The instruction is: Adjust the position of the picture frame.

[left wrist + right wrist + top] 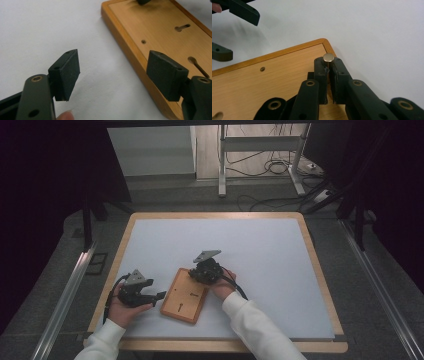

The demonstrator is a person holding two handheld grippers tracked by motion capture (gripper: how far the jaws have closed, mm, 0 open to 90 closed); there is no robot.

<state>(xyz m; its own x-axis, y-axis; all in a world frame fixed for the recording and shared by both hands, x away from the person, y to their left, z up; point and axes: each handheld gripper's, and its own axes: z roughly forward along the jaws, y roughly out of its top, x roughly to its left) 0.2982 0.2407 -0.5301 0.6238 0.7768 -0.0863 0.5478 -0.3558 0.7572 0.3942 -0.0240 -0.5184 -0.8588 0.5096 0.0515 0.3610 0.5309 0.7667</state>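
Here a small round metal peg is pinched between the pads of the right tongs, just over the far corner of the wooden board. The peg is seen end-on, its bright face towards the camera; whether its lower end sits in a hole in the board or hangs free above it cannot be told. The board lies flat on the white desk, near the front edge, with its underside up: two keyhole slots and a small round hole are seen in it.

The left tongs are spread wide and hold nothing. They hover low beside the board's long edge, one pad over the desk, the other over the wood.

The step in hand is judged to be the handling of the peg at the board's corner. It is done well if the grip is kept square on the peg's shank, so that the peg is not tilted or squeezed out sideways, since a smooth round piece is easily lost from flat pads. Any lift or push is best made straight along the peg's own axis. The board is light and unfixed, so it is best steadied by the left tongs, closed on the near rim, before force is applied.
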